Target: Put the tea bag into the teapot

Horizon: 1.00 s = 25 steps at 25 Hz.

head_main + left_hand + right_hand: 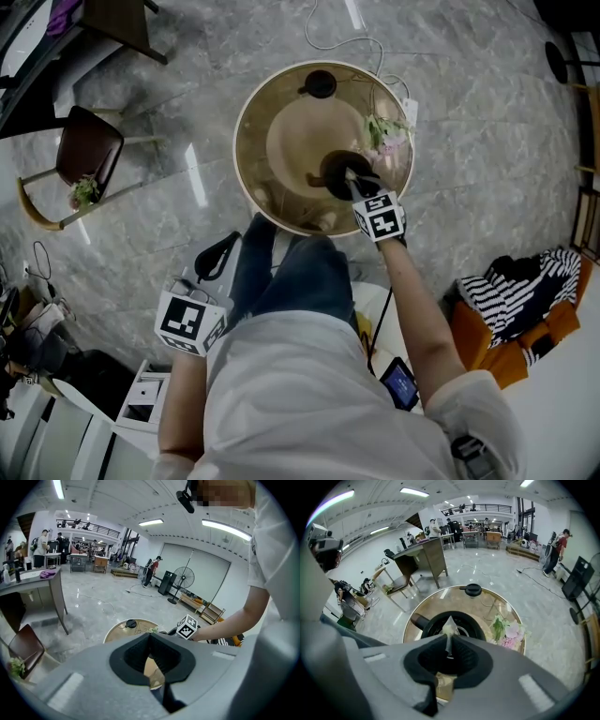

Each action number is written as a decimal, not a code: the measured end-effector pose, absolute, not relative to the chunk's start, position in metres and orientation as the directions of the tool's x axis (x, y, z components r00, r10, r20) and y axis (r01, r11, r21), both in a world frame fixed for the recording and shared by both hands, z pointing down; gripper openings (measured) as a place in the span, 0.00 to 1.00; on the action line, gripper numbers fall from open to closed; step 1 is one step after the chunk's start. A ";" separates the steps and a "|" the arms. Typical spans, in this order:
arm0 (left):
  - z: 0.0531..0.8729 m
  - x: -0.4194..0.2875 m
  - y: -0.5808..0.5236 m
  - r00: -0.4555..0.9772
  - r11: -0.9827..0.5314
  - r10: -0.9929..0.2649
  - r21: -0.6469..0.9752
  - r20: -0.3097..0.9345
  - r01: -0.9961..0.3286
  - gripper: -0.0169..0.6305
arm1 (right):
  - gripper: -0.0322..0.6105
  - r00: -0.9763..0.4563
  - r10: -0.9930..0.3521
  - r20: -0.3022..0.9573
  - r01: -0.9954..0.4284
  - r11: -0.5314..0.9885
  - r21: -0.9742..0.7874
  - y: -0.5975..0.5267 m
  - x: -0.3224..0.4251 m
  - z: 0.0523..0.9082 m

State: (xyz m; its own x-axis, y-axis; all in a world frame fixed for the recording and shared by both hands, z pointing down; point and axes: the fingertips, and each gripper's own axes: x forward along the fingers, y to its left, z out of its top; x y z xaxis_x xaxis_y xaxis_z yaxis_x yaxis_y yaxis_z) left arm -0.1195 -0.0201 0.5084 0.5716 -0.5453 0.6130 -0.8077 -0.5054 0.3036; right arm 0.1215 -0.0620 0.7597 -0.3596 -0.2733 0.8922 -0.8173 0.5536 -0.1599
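Right gripper [450,636] — tight on tea bag [449,626]

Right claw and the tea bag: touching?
Touching. Right gripper view shows the right claw shut on the tea bag, pinched between its jaws above the teapot.

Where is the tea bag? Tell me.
Right gripper view: the tea bag is pinched in the right gripper, over the open teapot, left of the flowers.

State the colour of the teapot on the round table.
Black: the round open teapot shows best in the right gripper view.
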 end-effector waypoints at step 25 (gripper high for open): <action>0.517 -0.136 -0.018 0.564 -0.479 -0.549 0.321 0.618 -0.817 0.04 | 0.19 -0.223 -0.224 0.949 -0.785 0.619 -0.038 -0.066 0.114 0.772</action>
